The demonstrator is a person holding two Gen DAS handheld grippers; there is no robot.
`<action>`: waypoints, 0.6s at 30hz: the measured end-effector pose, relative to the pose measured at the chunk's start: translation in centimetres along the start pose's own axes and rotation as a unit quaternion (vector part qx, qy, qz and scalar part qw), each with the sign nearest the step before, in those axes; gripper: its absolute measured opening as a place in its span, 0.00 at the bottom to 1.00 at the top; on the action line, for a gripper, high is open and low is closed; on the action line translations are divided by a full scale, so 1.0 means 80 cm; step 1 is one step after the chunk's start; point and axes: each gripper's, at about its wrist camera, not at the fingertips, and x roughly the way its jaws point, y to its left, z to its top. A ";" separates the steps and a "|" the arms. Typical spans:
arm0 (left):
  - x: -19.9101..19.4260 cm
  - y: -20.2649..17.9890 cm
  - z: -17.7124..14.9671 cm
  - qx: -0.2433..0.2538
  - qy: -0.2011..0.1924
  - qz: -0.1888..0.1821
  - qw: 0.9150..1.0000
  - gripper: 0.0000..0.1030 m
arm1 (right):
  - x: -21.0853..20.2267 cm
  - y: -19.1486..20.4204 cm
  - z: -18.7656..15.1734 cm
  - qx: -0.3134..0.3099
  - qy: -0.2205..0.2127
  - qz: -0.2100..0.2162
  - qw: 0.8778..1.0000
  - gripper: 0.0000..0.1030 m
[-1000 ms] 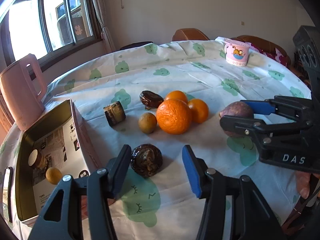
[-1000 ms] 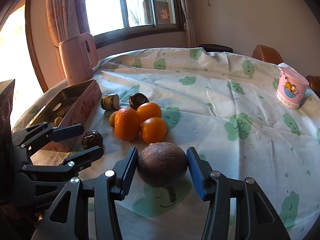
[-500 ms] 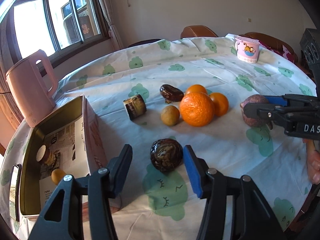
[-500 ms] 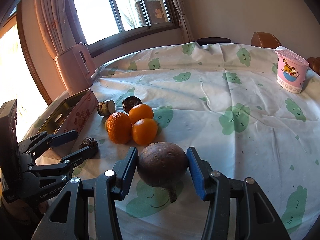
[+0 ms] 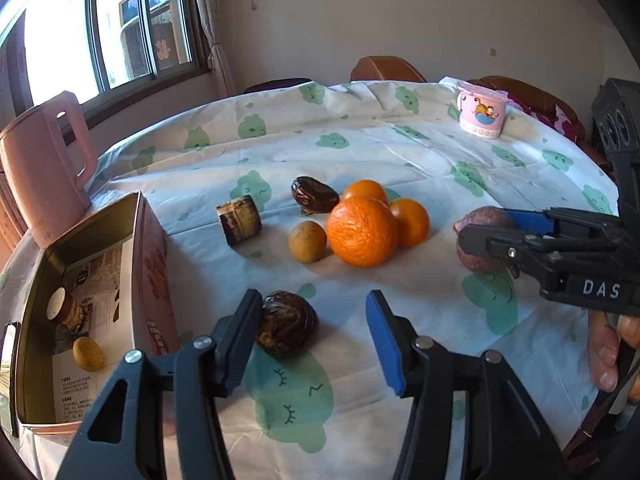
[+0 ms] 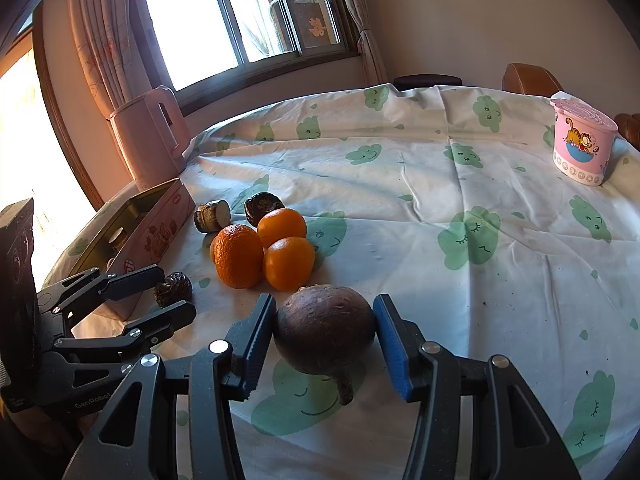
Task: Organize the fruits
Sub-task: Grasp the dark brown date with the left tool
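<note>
My left gripper (image 5: 314, 332) is open around a dark wrinkled fruit (image 5: 287, 322) on the tablecloth; the fruit touches the left finger (image 5: 240, 336). My right gripper (image 6: 325, 334) is shut on a round dark purple fruit with a stem (image 6: 325, 328), which also shows in the left wrist view (image 5: 482, 236). Three oranges (image 5: 362, 231) cluster mid-table with a small tan fruit (image 5: 307, 241), a dark date-like fruit (image 5: 314, 199) and a sugarcane piece (image 5: 239, 220). An open box (image 5: 140, 264) at left holds a tan fruit (image 5: 88, 354) and a cane piece (image 5: 64, 310).
A pink kettle (image 5: 44, 168) stands behind the box at the table's left edge. A pink cartoon cup (image 5: 481, 114) stands at the far right. Brown chairs (image 5: 384, 70) ring the far side. The round table (image 5: 360, 140) has a cloth with green clouds.
The left gripper has shifted right and back left over the dark wrinkled fruit, ending with its left finger against it. The right gripper still holds the purple fruit, moved little.
</note>
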 end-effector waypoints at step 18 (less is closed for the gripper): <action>0.006 0.009 -0.003 0.000 0.015 0.023 1.000 0.33 | 0.000 0.000 0.000 0.000 0.000 0.000 1.000 0.51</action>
